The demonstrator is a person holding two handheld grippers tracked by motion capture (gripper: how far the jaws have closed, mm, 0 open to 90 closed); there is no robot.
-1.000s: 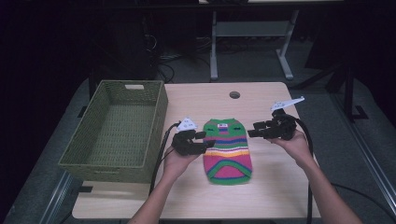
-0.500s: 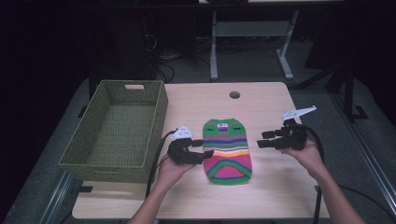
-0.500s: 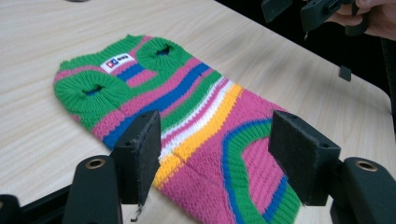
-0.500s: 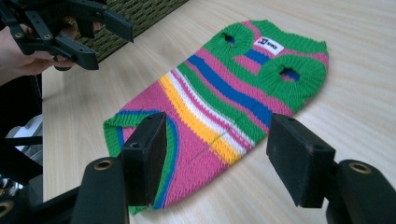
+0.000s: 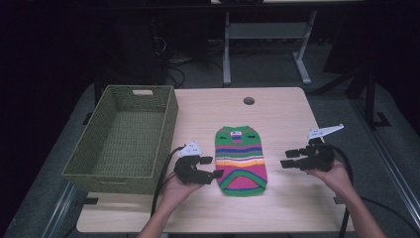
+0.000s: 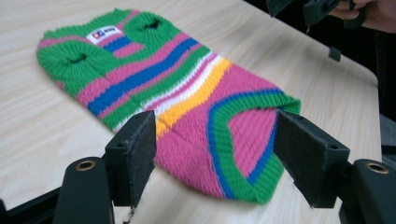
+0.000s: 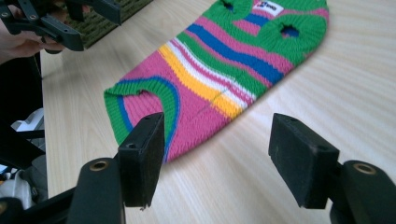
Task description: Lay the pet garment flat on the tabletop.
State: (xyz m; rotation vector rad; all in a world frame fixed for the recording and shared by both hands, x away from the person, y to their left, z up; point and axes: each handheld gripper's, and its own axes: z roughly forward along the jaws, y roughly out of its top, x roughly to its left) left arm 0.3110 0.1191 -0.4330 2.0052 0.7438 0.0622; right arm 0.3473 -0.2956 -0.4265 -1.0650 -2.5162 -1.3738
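Observation:
A small knitted sweater (image 5: 241,159) with green, pink, blue, white and yellow stripes lies flat on the wooden table (image 5: 277,114), neck end away from me. My left gripper (image 5: 213,167) sits at its lower left edge; its jaws have just been opening and stand open. In the left gripper view the hem of the sweater (image 6: 187,93) shows between the gripper's (image 6: 215,140) pads, untouched. My right gripper (image 5: 286,158) hovers a short way right of the sweater; its jaws have also just been opening, with nothing between them. The right gripper view looks over the gripper (image 7: 217,149) at the sweater (image 7: 224,70).
A green woven basket (image 5: 168,124) stands at the table's left with nothing inside. A round cable hole (image 5: 248,100) sits near the far edge. Bare wood lies right of the sweater and in front of it. Dark floor and a desk frame lie beyond.
Both grippers have left the sweater's upper corners and come toward me. The left slid down the left edge, the right moved out to the right. Both pairs of jaws stand wider.

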